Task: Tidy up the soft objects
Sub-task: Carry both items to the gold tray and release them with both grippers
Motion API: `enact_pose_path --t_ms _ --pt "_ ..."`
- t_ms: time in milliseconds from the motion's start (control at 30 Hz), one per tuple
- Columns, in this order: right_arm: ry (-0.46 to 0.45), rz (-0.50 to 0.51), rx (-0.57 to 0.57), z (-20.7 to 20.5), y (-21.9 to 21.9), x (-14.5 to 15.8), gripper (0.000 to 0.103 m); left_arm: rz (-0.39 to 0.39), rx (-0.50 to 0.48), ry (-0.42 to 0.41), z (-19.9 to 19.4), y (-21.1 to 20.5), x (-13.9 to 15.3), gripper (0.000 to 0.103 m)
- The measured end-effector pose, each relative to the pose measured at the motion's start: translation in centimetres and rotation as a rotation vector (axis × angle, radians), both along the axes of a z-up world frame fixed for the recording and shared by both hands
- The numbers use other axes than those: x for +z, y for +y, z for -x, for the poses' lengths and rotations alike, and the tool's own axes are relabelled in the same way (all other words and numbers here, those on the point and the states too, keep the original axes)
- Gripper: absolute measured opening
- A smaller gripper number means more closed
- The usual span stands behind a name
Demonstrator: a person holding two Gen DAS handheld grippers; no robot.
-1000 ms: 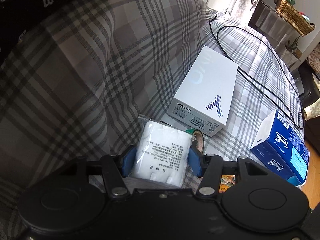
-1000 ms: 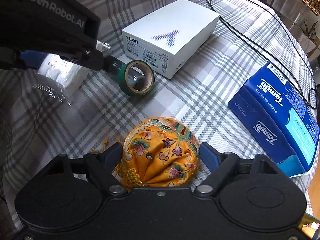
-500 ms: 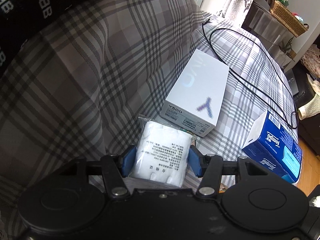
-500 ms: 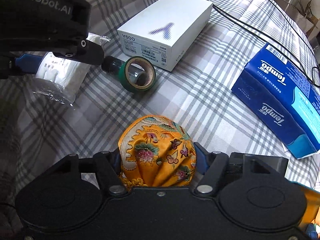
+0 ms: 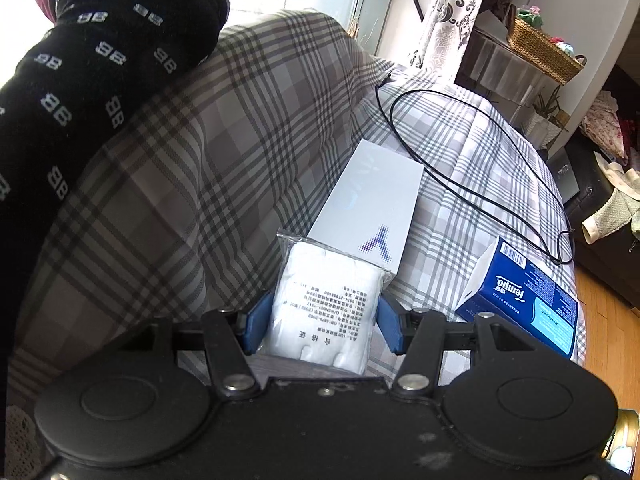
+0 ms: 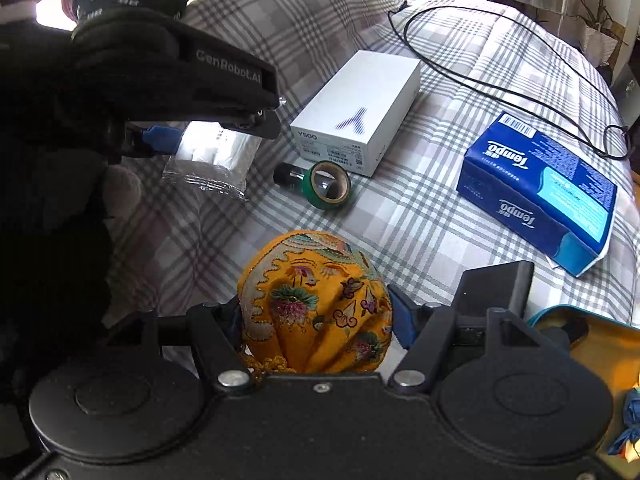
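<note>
A: Nearest, the right hand-held gripper: why are its blue pads set so far apart?
B: They are pressed against the two flanks of the yellow embroidered pouch, a bulky soft item; the jaws have just been closing onto it, and the cloth bulges between them. The pouch appears clear of the plaid bed cover, presumably so it can be carried off.

A: And the left hand-held gripper?
B: Partly closed on the bagged white cotton pack, gripped low on its sides so the plastic top stands free. In the right view it hangs above the bed, the bag's loose end dangling.

A: Why do the remaining things lie untouched?
B: Judged by the task, the green tape roll and white phone box are rigid, so probably not wanted. The blue tissue pack, farther right, is soft and may come later.

A: Farthest?
B: A black cable loops across the bed; beyond it, a wicker basket.
</note>
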State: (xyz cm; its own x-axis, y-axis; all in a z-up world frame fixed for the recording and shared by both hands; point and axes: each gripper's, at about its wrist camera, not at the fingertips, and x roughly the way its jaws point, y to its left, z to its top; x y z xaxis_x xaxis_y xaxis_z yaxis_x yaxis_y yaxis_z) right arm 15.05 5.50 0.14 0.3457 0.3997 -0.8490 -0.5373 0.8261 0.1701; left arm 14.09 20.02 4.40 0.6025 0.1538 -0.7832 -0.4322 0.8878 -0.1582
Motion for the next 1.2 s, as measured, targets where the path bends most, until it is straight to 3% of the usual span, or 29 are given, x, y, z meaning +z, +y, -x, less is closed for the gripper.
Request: enact_pose_path --t_ms 267,567,800,933,1200 --pt "-0.074 -0.015 -0.189 1.0 -6.2 3.6 0.063 -0.013 -0.099 -0.050 0.5 -3.3 2.1 0.053" --pt "-0.161 0.031 -0.513 0.7 -15.8 5.8 0.063 -0.024 -0.205 -0.061 0.2 -7.5 2.5 0.053" --pt "-0.145 0.025 -0.804 0.1 -22.1 5.9 0.063 0.003 -0.357 -0.064 0.3 -12.5 2.4 0.053" --pt "-0.167 0.056 -0.894 0.4 -23.7 5.6 0.063 0.011 -0.458 -0.052 0.6 -16.0 2.0 0.053" --pt "-0.076 0.080 -1.050 1.5 -26.8 4.0 0.063 0.031 -0.610 0.007 1.4 -22.3 -0.2 0.053"
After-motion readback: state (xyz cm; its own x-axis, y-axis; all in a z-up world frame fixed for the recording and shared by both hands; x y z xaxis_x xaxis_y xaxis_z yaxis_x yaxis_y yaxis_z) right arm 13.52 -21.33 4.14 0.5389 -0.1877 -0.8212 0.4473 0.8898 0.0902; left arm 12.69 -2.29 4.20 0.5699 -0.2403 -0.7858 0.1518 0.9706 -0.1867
